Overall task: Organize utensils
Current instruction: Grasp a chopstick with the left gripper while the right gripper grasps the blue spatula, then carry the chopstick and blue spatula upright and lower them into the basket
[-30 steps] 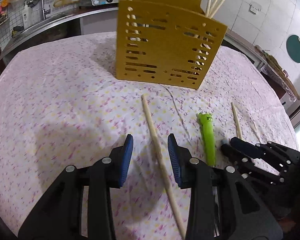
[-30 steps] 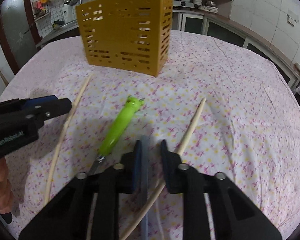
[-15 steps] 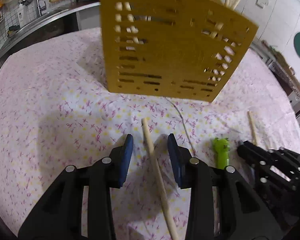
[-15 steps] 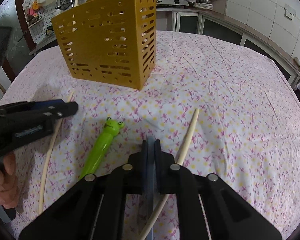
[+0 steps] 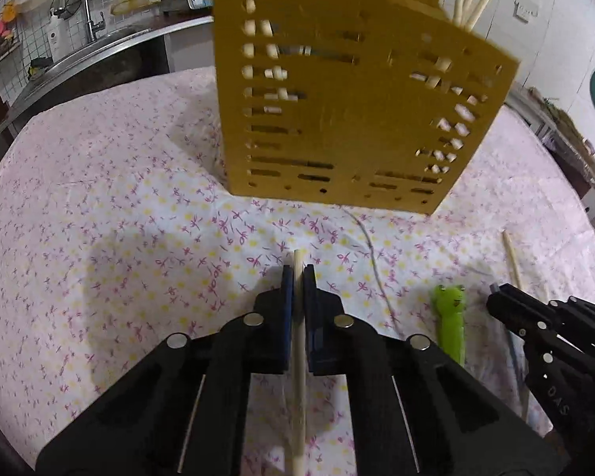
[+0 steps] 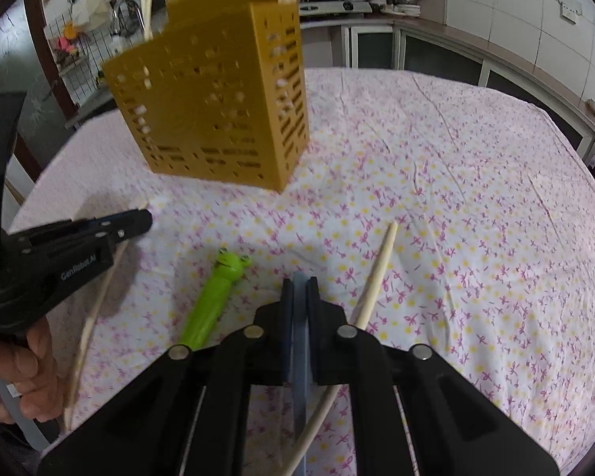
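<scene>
A yellow slotted utensil holder (image 5: 349,107) stands on the floral tablecloth, with several pale chopsticks in it; it also shows in the right wrist view (image 6: 218,103). My left gripper (image 5: 298,273) is shut on a pale wooden chopstick (image 5: 298,357). My right gripper (image 6: 299,283) is shut on a thin blue-grey utensil handle (image 6: 300,341). A green frog-handled utensil (image 6: 212,297) lies between the grippers, also in the left wrist view (image 5: 451,321). Another chopstick (image 6: 371,289) lies right of the right gripper, also seen in the left wrist view (image 5: 511,258).
The table is covered by a white floral cloth (image 6: 476,238). A kitchen counter with a sink (image 5: 83,55) runs behind the table. Cabinets (image 6: 436,59) line the far right. A hand (image 6: 16,373) holds the left gripper.
Both grippers closed: the left on the chopstick, the right on the blue-grey handle. Both moved forward, closer to the yellow holder.
</scene>
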A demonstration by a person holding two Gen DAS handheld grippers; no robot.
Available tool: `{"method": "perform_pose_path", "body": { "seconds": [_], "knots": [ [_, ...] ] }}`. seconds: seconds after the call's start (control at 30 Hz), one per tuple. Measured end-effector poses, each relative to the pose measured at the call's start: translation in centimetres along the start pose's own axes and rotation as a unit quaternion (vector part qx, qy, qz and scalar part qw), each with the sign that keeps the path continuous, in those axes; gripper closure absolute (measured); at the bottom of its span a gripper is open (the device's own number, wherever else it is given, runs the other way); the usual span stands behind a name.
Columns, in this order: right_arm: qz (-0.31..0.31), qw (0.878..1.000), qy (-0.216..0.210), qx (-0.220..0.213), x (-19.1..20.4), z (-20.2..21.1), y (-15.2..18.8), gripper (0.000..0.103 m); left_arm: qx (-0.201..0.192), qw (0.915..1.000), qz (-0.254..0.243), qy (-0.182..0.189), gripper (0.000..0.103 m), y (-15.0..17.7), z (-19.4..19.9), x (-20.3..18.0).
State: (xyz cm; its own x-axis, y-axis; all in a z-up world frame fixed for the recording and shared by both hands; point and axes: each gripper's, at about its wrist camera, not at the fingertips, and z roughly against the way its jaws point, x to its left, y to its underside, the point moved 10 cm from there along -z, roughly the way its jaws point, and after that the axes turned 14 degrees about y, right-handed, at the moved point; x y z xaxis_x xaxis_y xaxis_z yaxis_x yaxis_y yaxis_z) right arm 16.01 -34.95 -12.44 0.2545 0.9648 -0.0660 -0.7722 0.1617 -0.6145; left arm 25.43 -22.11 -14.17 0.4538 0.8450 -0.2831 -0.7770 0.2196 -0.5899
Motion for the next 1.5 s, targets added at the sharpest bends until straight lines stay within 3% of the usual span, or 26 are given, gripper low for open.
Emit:
{"method": "perform_pose_path", "body": {
  "seconds": [0.37, 1.03, 1.5],
  "knots": [
    [-0.024, 0.997, -0.021, -0.065, -0.7, 5.7, -2.8, 0.096, -0.067, 0.9976, -0.011, 0.016, 0.099, -1.6, 6.9, -1.3],
    [-0.058, 0.979, -0.023, -0.193, -3.4, 16.5, -5.2, 0.096, -0.126, 0.991, -0.033, 0.033, 0.099, -1.8, 15.6, -3.8],
    [-0.062, 0.97, -0.013, -0.233, -4.4, 20.4, -5.7, 0.096, -0.149, 0.9873, -0.041, 0.039, 0.099, -1.9, 19.0, -5.2]
  ]
}}
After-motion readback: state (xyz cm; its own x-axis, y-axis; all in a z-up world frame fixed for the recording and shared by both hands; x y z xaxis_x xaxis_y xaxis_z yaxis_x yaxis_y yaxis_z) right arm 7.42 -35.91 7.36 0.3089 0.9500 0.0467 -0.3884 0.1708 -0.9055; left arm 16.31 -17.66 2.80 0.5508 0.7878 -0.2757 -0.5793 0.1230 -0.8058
